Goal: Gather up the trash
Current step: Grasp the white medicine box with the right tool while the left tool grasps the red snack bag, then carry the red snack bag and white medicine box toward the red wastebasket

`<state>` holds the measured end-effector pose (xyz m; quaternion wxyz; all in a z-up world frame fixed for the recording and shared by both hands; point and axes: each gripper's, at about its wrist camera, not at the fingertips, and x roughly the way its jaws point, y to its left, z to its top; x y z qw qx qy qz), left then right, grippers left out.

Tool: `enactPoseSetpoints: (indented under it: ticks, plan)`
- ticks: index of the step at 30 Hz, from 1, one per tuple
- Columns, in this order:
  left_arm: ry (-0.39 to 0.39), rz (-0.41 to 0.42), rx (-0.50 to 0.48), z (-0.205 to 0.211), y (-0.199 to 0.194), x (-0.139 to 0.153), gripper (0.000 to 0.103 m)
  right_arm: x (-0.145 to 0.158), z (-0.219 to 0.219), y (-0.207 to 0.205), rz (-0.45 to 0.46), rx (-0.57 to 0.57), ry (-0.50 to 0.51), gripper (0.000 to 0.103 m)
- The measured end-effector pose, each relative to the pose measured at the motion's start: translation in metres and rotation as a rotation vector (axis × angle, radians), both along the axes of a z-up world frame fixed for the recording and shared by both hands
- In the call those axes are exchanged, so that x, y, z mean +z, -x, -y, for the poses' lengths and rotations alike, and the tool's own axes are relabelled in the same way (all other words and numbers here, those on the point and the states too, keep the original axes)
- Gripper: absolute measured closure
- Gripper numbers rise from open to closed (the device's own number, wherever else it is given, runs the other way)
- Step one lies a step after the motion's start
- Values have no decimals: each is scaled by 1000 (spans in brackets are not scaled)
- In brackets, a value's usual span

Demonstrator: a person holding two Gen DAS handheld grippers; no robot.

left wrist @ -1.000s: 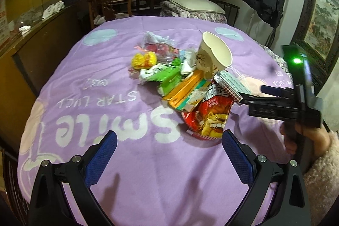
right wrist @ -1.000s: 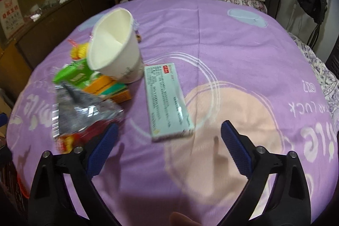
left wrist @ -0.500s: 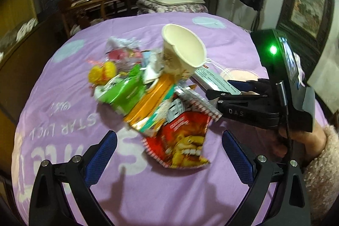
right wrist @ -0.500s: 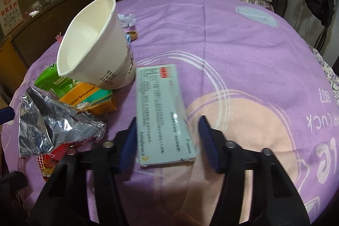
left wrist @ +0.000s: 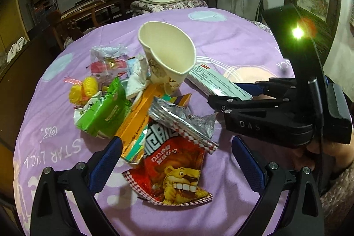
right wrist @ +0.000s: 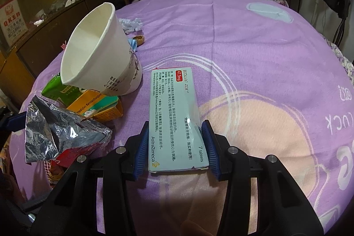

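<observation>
Clamping the medicine box [right wrist: 177,121], the right gripper [right wrist: 176,147] has just closed from wide open (pads on both long sides); the box still lies mid-bedspread [right wrist: 254,41]. Left gripper [left wrist: 174,160], jaws narrowing around nothing, hovers over the red snack bag [left wrist: 174,171].

The paper cup [left wrist: 168,54] hides the far end of the medicine box [left wrist: 218,83] in the left wrist view, and the box's near end is lost behind the right gripper [left wrist: 234,93]. Under the cup, the orange carton [left wrist: 137,116] shows only in part, its print too small to read. The red snack bag [right wrist: 66,156] beside the cup is mostly covered by its own foil flap in the right wrist view. The person's hand [left wrist: 331,147] is cut by the frame's edge.
</observation>
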<state>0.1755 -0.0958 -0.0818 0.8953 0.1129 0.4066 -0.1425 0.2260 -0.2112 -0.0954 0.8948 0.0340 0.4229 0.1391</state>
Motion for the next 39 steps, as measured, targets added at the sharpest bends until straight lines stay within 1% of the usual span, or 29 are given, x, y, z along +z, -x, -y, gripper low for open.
enactPoseSetpoints:
  ticks: [1,2,3,4,6,7,9,12,14,21,26,33,39]
  plan:
    - [-1,-8,-6,1,0,-2,14,-1,1,0,0,1,-2,56]
    - [0,-17,-10,1,0,-3,19,-1,1,0,0,1,-4,56]
    - [5,-30,-14,1,-1,-5,26,-1,1,0,-1,1,-5,56]
    - [9,-40,-14,0,-2,-7,30,-1,1,0,-1,2,-6,56]
    - [21,-65,-14,-1,-5,-10,49,0,2,0,-1,3,-7,56]
    - [32,-81,-13,-3,-6,-11,53,0,2,0,-2,3,-8,56]
    - [49,-96,-8,-7,-5,-12,57,0,2,0,-4,2,-8,56]
    - [56,-94,-16,-9,-2,-9,63,4,2,2,0,-1,-11,56]
    - [62,-90,-24,-10,2,-6,65,7,3,4,5,-6,-15,56]
    - [91,-53,-39,-18,20,12,66,30,4,19,61,-33,15,57]
    - [129,-46,-23,-28,33,26,66,48,6,33,101,-52,30,57]
    - [179,3,-3,-40,54,53,66,79,10,58,166,-71,37,57]
    - [201,40,38,-55,77,72,66,104,0,82,217,-56,44,57]
